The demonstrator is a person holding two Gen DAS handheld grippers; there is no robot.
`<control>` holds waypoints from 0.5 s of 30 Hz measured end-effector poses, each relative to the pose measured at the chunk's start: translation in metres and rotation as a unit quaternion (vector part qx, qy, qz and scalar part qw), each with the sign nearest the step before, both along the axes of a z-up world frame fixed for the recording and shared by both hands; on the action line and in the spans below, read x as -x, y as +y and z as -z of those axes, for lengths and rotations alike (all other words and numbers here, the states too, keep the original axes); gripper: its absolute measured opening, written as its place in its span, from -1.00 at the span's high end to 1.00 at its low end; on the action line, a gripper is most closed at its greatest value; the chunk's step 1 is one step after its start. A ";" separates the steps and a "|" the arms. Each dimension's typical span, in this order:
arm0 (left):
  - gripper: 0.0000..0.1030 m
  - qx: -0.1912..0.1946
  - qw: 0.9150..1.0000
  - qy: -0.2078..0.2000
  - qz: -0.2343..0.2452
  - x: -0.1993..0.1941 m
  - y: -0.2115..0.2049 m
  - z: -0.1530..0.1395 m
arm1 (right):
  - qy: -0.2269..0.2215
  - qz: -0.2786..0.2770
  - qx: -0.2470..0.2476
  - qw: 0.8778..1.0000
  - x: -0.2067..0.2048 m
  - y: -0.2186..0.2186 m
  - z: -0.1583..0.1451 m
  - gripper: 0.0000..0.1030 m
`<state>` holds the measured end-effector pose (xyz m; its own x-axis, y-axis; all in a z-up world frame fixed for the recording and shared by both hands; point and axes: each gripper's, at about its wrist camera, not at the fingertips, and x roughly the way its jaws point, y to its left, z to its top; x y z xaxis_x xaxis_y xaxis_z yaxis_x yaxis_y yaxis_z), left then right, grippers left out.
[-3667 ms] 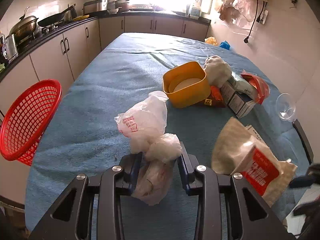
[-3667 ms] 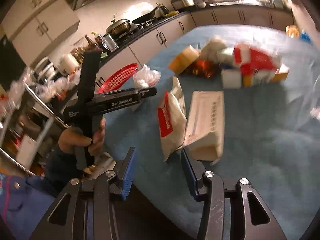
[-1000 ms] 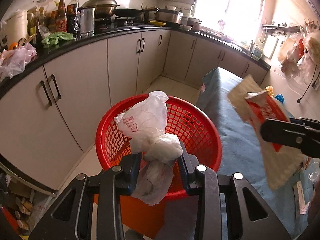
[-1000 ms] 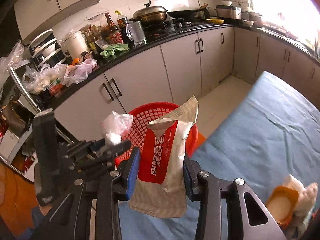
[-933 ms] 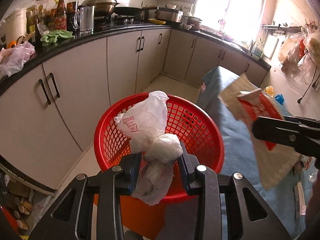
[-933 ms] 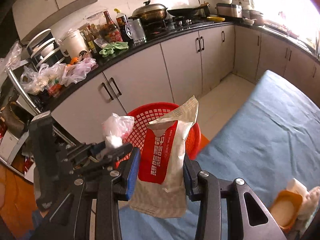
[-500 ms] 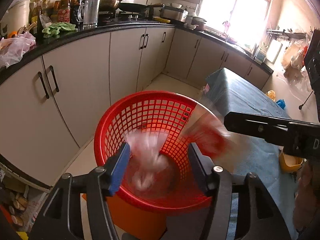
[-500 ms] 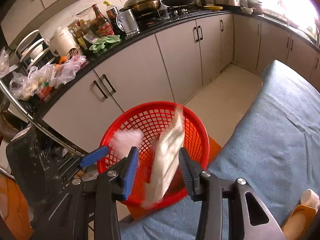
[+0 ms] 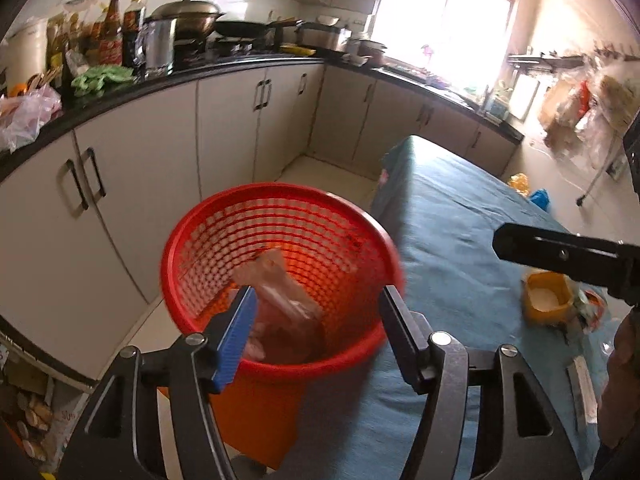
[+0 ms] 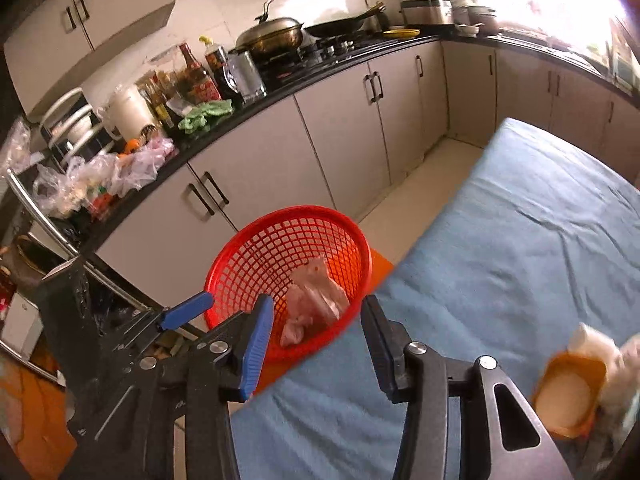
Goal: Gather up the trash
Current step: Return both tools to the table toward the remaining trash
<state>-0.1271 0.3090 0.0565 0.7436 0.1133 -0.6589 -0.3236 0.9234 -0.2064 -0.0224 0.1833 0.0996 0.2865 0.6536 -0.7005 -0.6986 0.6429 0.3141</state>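
Note:
A red mesh basket (image 9: 280, 194) stands on the floor by the table's corner. Crumpled plastic trash (image 9: 280, 292) lies inside it, blurred, and I cannot tell the bag from the pouch. My left gripper (image 9: 318, 294) hovers over the basket's near rim, its jaws opening with nothing between the pads. From the right wrist view the same basket (image 10: 240, 248) holds the pale bag (image 10: 308, 284). My right gripper (image 10: 316, 302) hangs above the basket's table side, jaws opening and empty. The left gripper's blue finger (image 10: 186, 314) shows left of the basket.
The blue-covered table (image 9: 460, 220) runs to the right, with a yellow tub (image 9: 546, 300) and more litter on it. Beige kitchen cabinets (image 10: 260, 168) under a cluttered black counter stand close behind the basket. The right gripper's black body (image 9: 560, 254) reaches in over the table.
Both grippers have opened and let go: the white plastic bag and the red-and-white pouch dropped into the red basket. Both views have shifted slightly over the basket.

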 end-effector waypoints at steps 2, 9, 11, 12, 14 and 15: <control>-0.25 -0.003 1.000 -0.005 0.014 0.003 -0.017 -0.004 | 0.000 0.011 -0.007 1.000 0.008 -0.020 -0.002 0.04; -0.26 -0.007 0.997 -0.002 0.075 -0.005 -0.077 -0.009 | 0.007 0.052 -0.039 0.998 0.026 -0.098 -0.007 0.04; -0.27 -0.010 0.995 0.004 0.095 -0.011 -0.096 -0.008 | 0.010 0.077 -0.050 0.996 0.028 -0.132 -0.006 0.03; -0.27 -0.009 0.994 0.007 0.108 -0.014 -0.107 -0.006 | 0.012 0.091 -0.053 0.994 0.028 -0.148 -0.005 0.02; -0.28 -0.007 0.991 0.014 0.129 -0.020 -0.126 -0.004 | 0.016 0.115 -0.059 0.991 0.028 -0.177 -0.002 0.02; -0.29 -0.008 0.990 0.020 0.142 -0.023 -0.138 -0.002 | 0.018 0.136 -0.063 0.989 0.028 -0.201 -0.001 0.01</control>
